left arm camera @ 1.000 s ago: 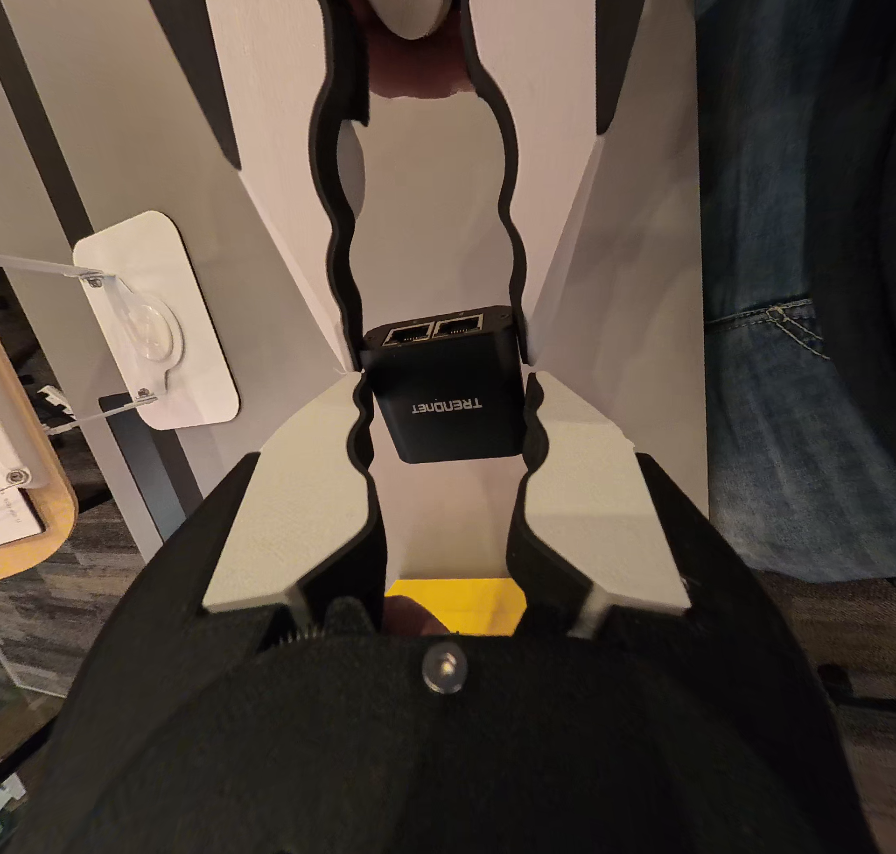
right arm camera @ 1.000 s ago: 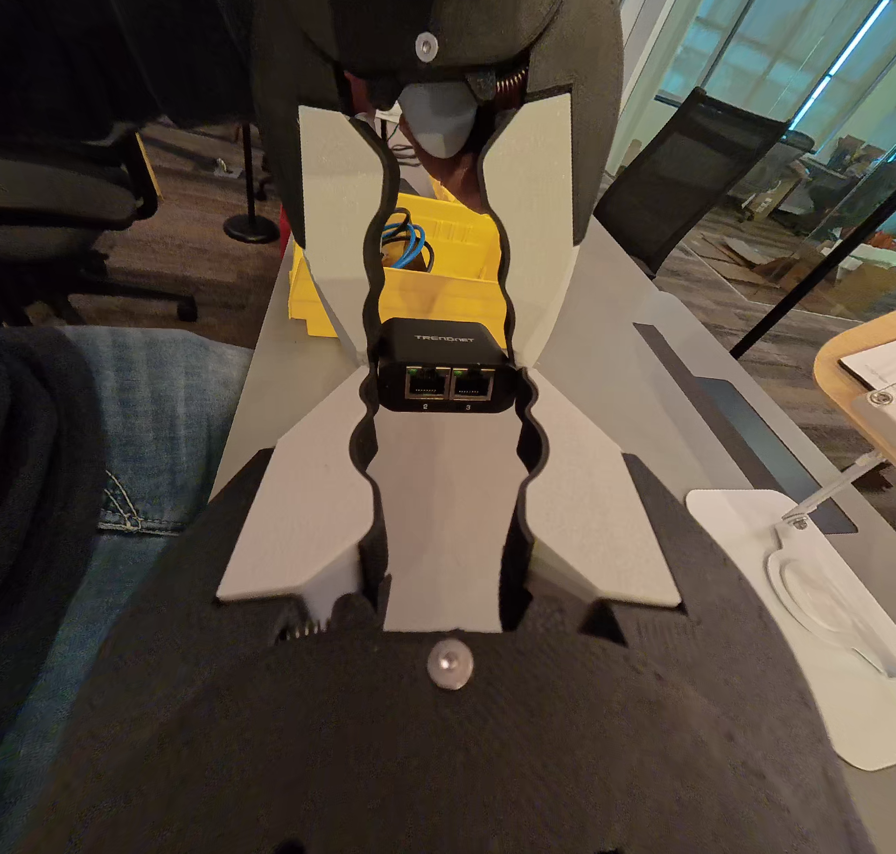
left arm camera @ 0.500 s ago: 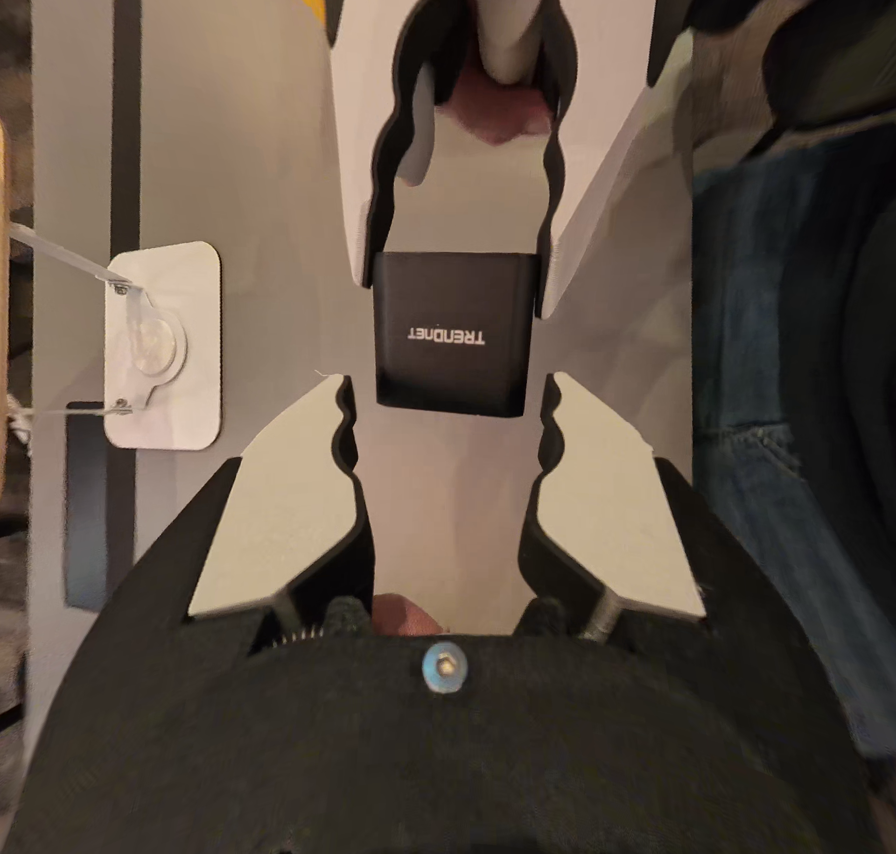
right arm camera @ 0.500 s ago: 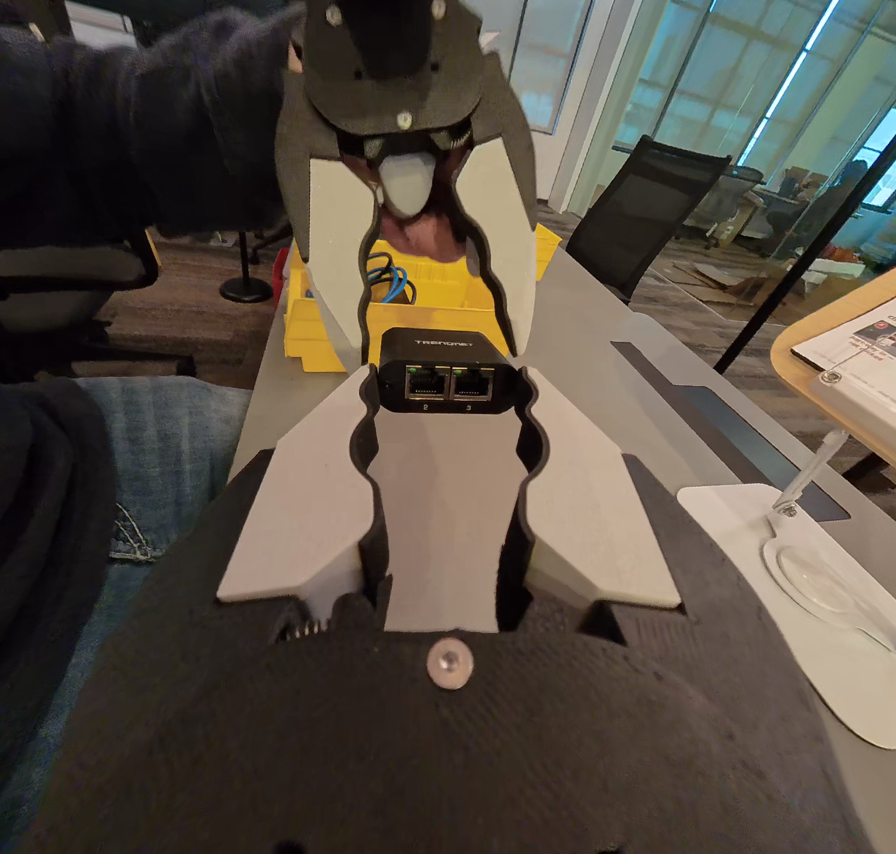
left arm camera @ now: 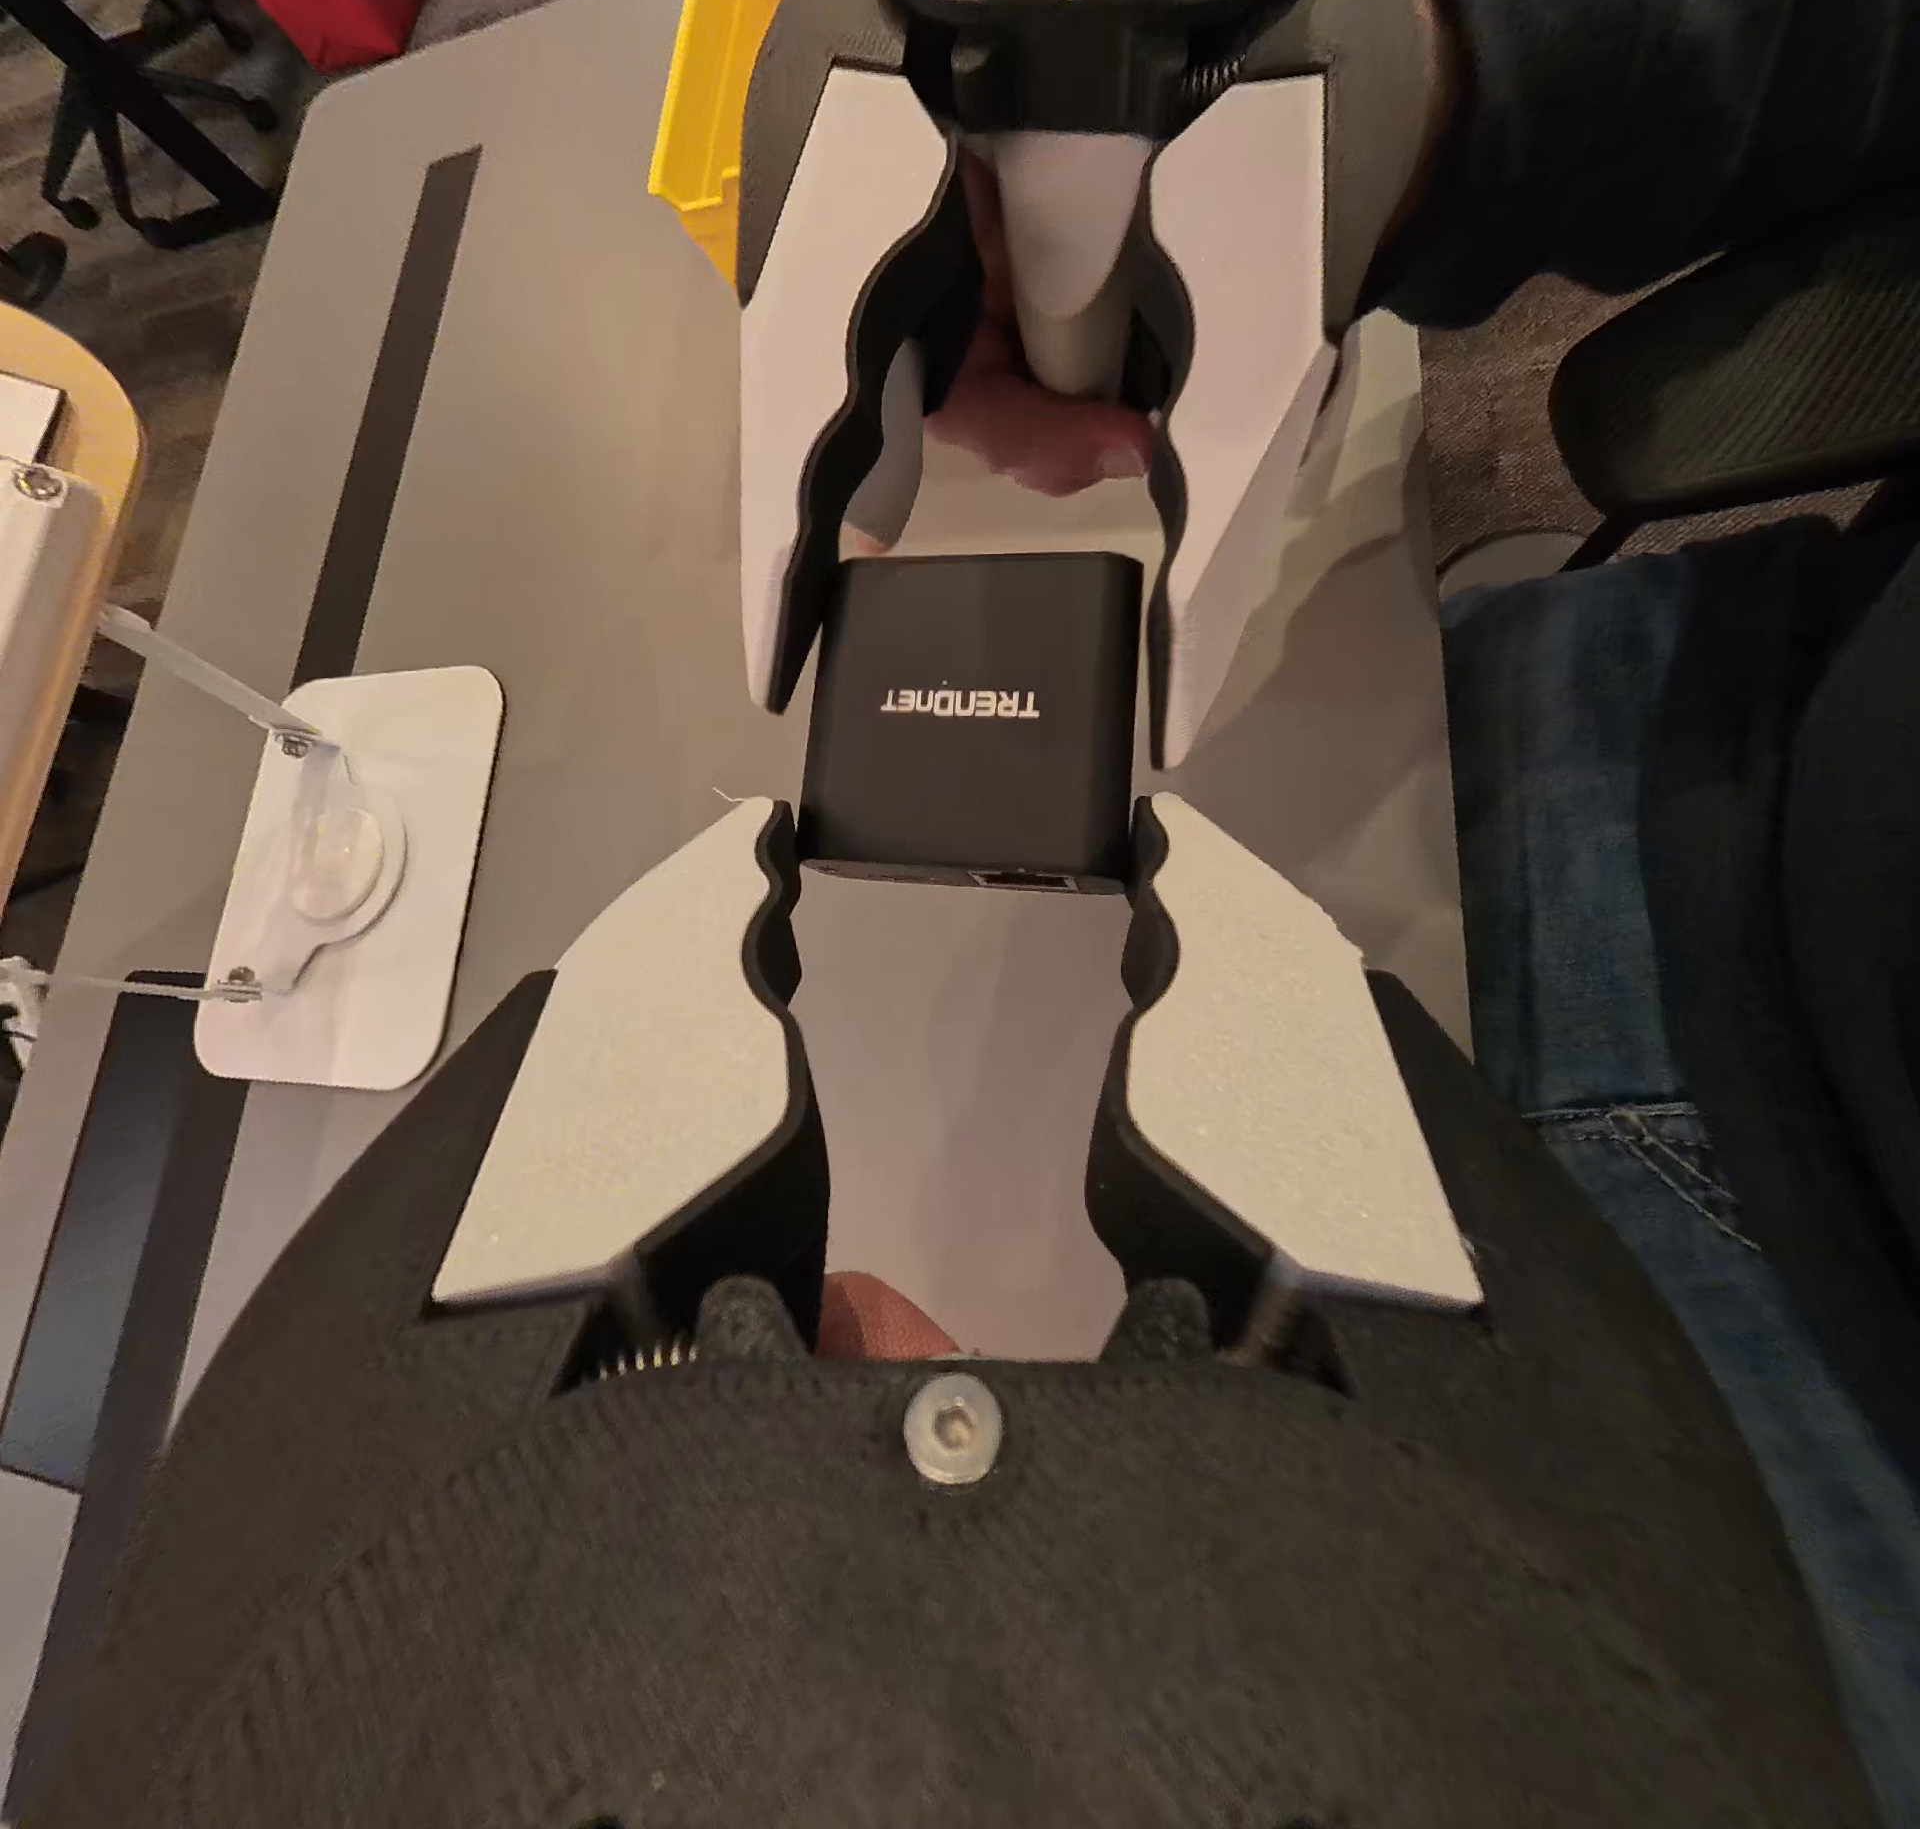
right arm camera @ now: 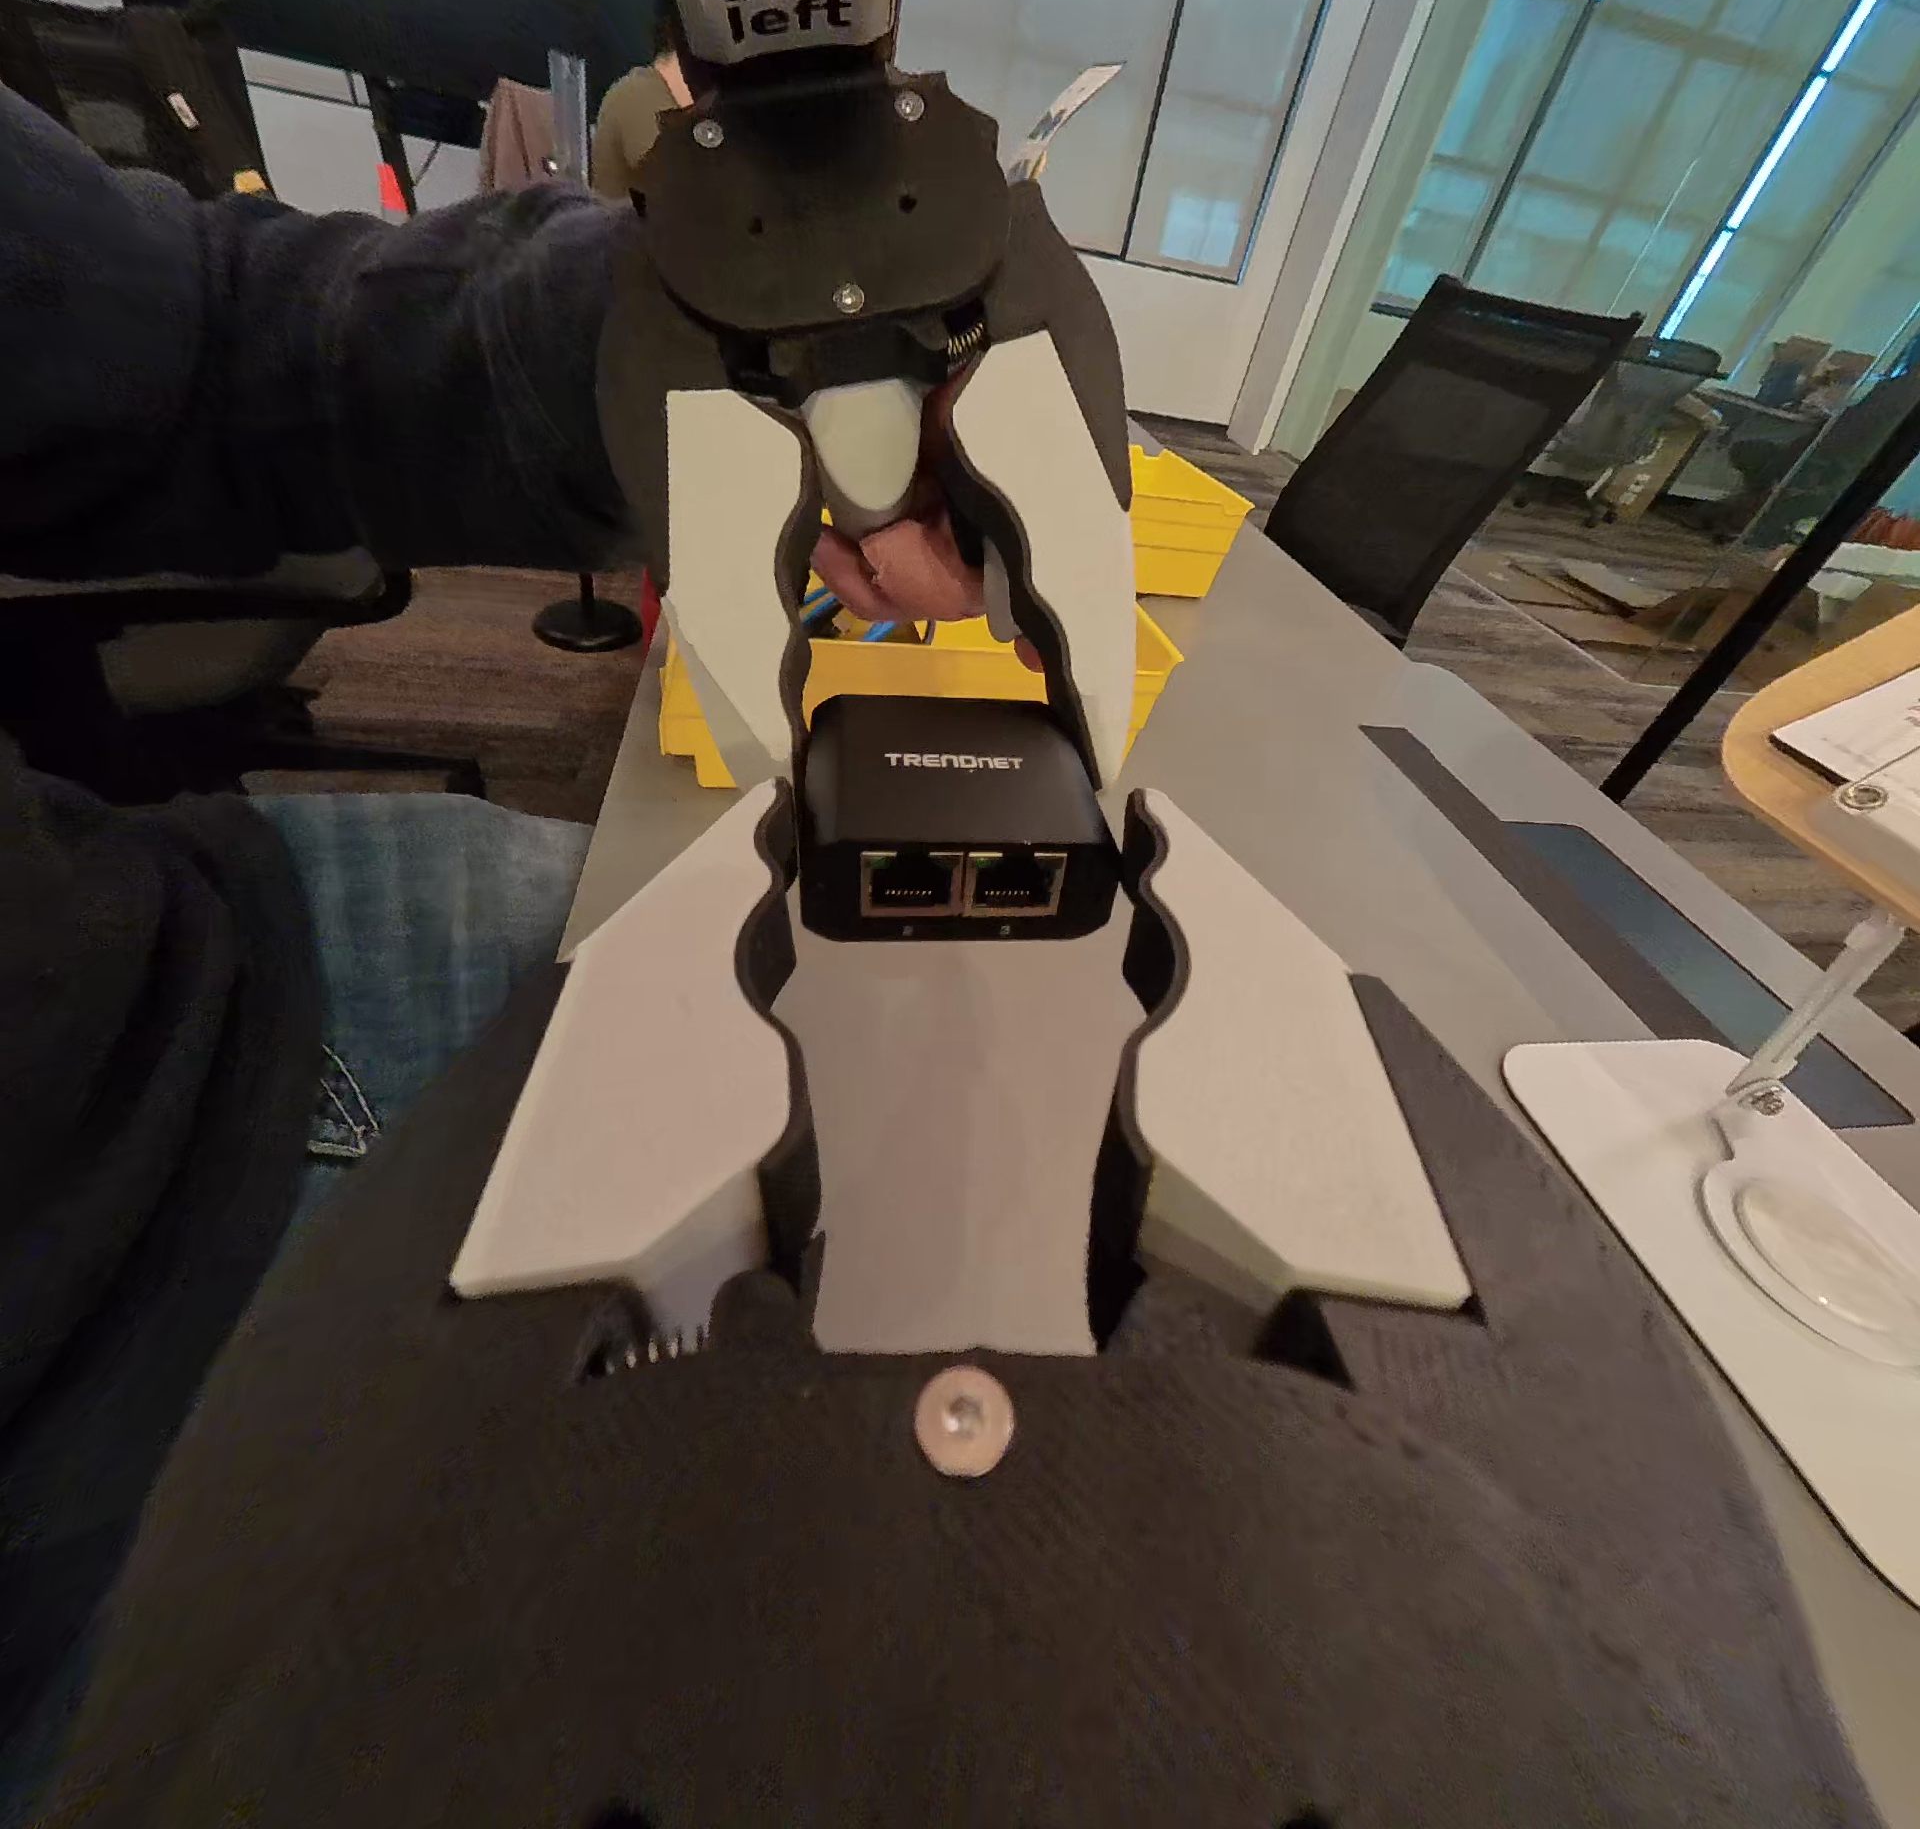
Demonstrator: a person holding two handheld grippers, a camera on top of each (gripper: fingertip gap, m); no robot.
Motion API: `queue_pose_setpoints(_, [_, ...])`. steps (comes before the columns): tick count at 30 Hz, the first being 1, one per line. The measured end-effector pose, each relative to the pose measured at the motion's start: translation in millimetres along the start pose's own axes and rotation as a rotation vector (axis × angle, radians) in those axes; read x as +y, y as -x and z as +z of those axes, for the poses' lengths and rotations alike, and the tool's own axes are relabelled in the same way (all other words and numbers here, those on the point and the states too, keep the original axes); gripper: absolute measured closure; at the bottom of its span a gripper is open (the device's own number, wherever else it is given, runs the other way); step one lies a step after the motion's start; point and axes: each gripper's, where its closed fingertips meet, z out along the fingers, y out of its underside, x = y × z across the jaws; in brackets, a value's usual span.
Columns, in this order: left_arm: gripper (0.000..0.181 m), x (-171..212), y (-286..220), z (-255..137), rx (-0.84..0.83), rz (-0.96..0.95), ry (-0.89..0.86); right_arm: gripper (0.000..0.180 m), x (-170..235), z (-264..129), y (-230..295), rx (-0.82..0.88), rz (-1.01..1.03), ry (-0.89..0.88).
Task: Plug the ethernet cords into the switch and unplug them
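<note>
A small black switch [left arm camera: 966, 709] sits between my two grippers, which face each other over the grey table [left arm camera: 582, 491]. My left gripper [left arm camera: 961, 823] has its fingertips pressed on the switch's near corners. My right gripper [right arm camera: 956, 813] clamps the end with two empty ports [right arm camera: 961, 886]. In the right wrist view the switch [right arm camera: 951, 771] looks tilted, ports toward the camera. Another port shows on the end facing the left wrist camera [left arm camera: 1023, 880]. Blue ethernet cords [right arm camera: 826, 610] lie in a yellow bin [right arm camera: 935, 667] behind the left gripper, mostly hidden. No cord is plugged in.
A second yellow bin [right arm camera: 1184, 522] stands behind the first. A white base plate with a clear stand [left arm camera: 343, 875] lies on the table beside the grippers, and also shows in the right wrist view [right arm camera: 1621, 1208]. The person's jeans [left arm camera: 1610, 896] border the table edge. A black chair [right arm camera: 1434, 449] stands beyond. Less than 4 cm separates the two grippers' tips.
My left gripper, which had opened and drawn back from the switch, has come forward and closed on its near end. My right gripper has kept its hold on the switch throughout.
</note>
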Motion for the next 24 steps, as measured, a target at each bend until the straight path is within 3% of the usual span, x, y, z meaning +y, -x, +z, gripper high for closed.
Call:
queue_pose_setpoints(6, [0.120,-12.8,-0.6,0.3,-0.012,0.003,-0.056,0.118,-3.6,-2.9,2.3,-0.067,0.088,-0.075])
queue_pose_setpoints(18, [0.120,-20.0,-0.1,0.2,0.002,-0.043,-0.100,0.121,-11.1,-11.7,0.1,-0.049,0.052,-0.133])
queue_pose_setpoints(24, [0.115,-18.1,5.1,-11.0,-0.090,-0.027,-0.130,0.121,-16.1,-22.7,-5.3,-0.082,0.156,-0.220])
